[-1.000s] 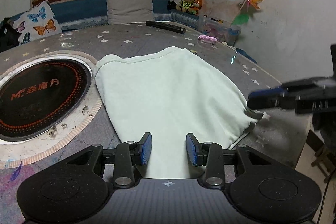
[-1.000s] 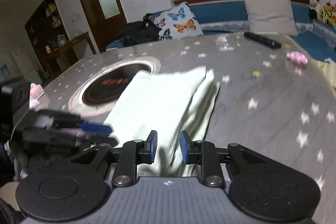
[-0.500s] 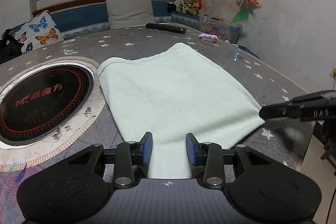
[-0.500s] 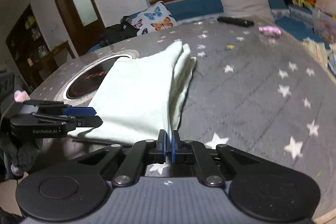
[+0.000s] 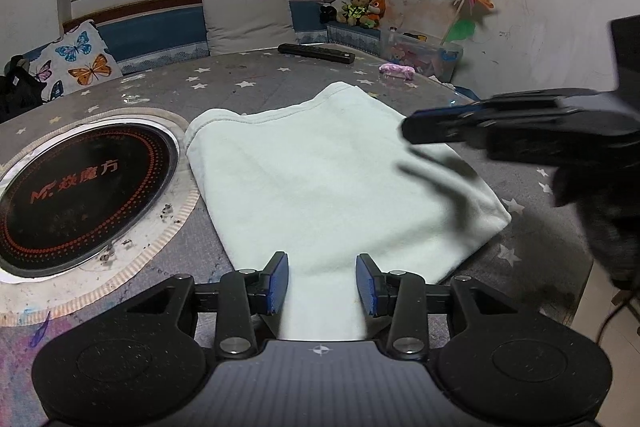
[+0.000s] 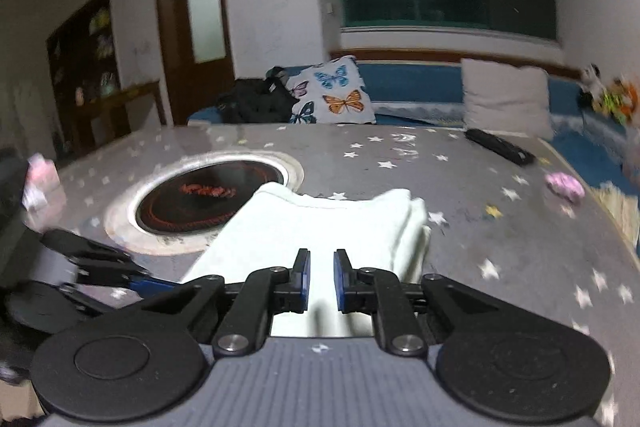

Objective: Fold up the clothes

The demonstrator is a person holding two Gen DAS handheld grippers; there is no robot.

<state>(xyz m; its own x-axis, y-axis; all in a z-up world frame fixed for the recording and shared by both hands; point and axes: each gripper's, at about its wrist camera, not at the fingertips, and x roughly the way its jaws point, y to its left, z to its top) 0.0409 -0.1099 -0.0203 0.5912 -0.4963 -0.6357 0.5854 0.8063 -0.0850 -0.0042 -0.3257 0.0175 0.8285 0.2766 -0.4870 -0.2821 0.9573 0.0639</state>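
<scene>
Pale green folded garment lay flat on the grey star-print counter, just beside the round black inset cooktop, its near edge reaching toward the counter's near edge. In the right wrist view the fold layers stacked up on the garment's right side. Left gripper sat low over the near edge of the garment, jaws apart with cloth showing between them, pads not pressing on it. Right gripper hung over the garment's near-right part, blurred; jaws narrowly apart, having just been opening a little after closing, nothing clamped between them. In the left view the right gripper came in from the right edge above the cloth, casting a shadow on it. Black remote and a small pink item lay toward the far right of the counter. Butterfly cushion and plain cushion leaned on the bench behind.
</scene>
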